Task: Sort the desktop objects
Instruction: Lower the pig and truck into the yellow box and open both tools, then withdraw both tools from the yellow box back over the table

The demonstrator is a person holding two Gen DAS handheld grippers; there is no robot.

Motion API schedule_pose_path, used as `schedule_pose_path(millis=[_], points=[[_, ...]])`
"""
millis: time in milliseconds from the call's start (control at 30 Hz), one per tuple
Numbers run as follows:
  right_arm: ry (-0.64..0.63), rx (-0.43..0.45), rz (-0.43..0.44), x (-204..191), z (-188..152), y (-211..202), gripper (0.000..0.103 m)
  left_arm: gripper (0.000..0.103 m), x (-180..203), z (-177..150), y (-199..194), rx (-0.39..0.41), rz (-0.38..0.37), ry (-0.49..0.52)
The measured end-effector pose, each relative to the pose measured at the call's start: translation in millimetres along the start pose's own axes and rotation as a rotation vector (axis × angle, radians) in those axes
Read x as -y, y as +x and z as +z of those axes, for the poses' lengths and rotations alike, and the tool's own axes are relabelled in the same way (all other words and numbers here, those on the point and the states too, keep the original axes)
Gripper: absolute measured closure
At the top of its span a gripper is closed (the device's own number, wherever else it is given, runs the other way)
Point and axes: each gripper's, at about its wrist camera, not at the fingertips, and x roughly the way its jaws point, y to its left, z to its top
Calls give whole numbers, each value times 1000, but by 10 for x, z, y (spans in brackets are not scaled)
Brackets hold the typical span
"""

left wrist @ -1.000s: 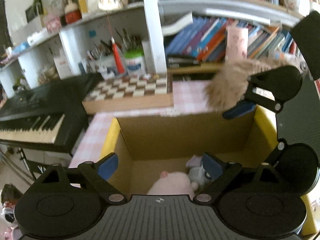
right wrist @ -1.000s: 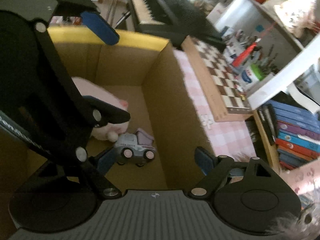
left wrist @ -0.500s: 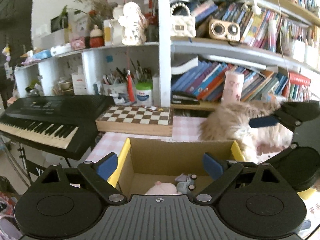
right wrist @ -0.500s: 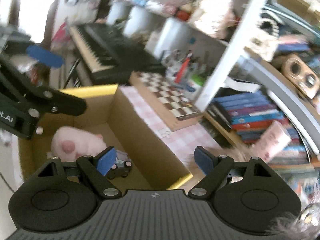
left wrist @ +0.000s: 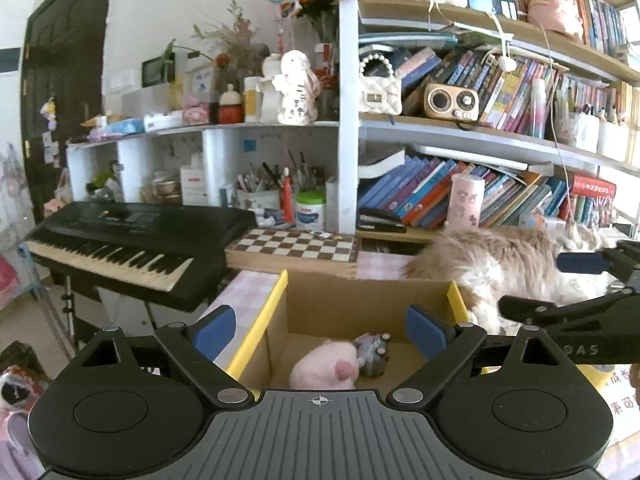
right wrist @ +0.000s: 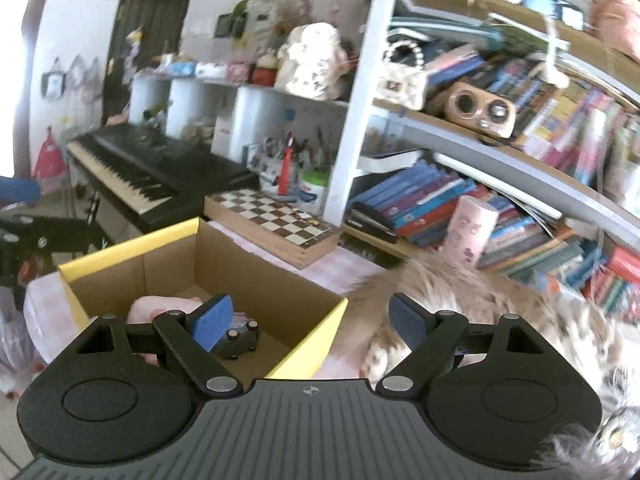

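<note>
An open cardboard box (left wrist: 352, 304) with yellow flaps stands on the pink checked tablecloth. Inside it lie a pink plush (left wrist: 324, 368) and a small grey toy car (left wrist: 374, 356). My left gripper (left wrist: 320, 328) hovers open above the box's near side, with nothing between its fingers. In the right wrist view the box (right wrist: 248, 280) is at lower left, with the plush (right wrist: 160, 304) and the car (right wrist: 240, 338) inside. My right gripper (right wrist: 310, 320) is open and empty over the box's right corner. Each gripper shows at the edge of the other's view.
A fluffy tan, cat-like furry body (left wrist: 500, 264) lies right of the box. Behind stand a chessboard (left wrist: 296, 246), a black keyboard (left wrist: 120, 240), a pink cup (left wrist: 464, 200) and crowded bookshelves (left wrist: 440, 132).
Both grippers have drawn back and up from inside the box. The right one has rolled upright. The box now sits lower and smaller in both views, and the shelves fill the upper part.
</note>
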Motion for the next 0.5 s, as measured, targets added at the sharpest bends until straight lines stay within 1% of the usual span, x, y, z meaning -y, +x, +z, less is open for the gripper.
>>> schedule_pose_path(millis=[167,500], points=[[58,16,-35,-65,-189,-347,18,9,-25,-185,-280,0,22,-18],[124,-11,-94,-279,-648,-866,18,9,-74,-546,-737,-11,62,-26]])
